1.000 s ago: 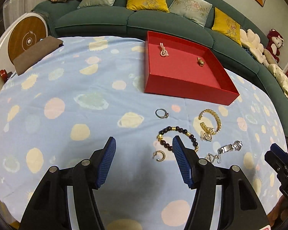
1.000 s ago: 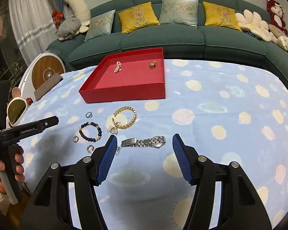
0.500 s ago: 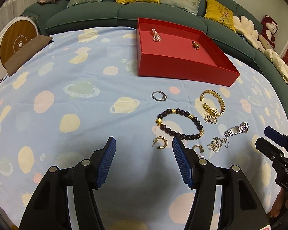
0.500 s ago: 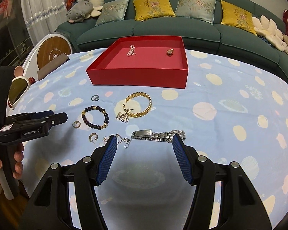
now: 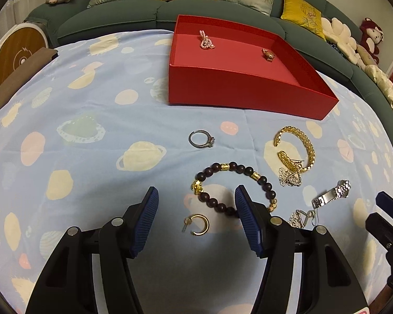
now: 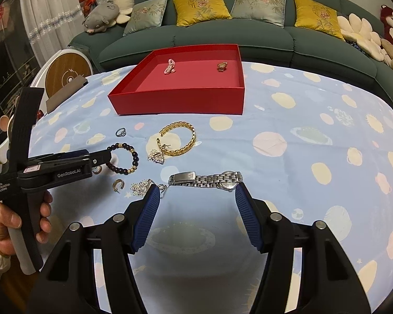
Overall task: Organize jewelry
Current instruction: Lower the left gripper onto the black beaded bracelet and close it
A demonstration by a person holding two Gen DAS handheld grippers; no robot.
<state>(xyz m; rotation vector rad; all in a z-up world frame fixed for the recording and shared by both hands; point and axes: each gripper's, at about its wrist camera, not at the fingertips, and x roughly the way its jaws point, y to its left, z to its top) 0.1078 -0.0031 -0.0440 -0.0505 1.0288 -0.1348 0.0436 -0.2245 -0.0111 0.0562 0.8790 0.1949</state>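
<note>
A red tray (image 5: 238,89) (image 6: 178,102) holds a pink bead piece (image 5: 206,40) and a small gold charm (image 5: 268,54). In front of it on the cloth lie a silver ring (image 5: 201,139), a gold cuff bracelet (image 5: 298,147), a dark bead bracelet (image 5: 233,188), a gold hoop earring (image 5: 197,224), a silver brooch (image 5: 290,178) and a silver watch (image 6: 207,179). My left gripper (image 5: 196,209) is open, low over the hoop earring, which lies between its fingers. My right gripper (image 6: 196,206) is open just before the watch.
A blue spotted cloth (image 6: 301,120) covers the table. A green sofa (image 6: 249,34) with cushions runs behind it. A round white and wood object (image 6: 65,76) stands at the far left. A second hoop earring (image 6: 118,184) and a silver flower piece (image 6: 141,187) lie near the watch.
Both grippers have moved forward and lower toward the jewelry. The hoop earring now lies between the left fingers; the watch lies just ahead of the right fingertips.
</note>
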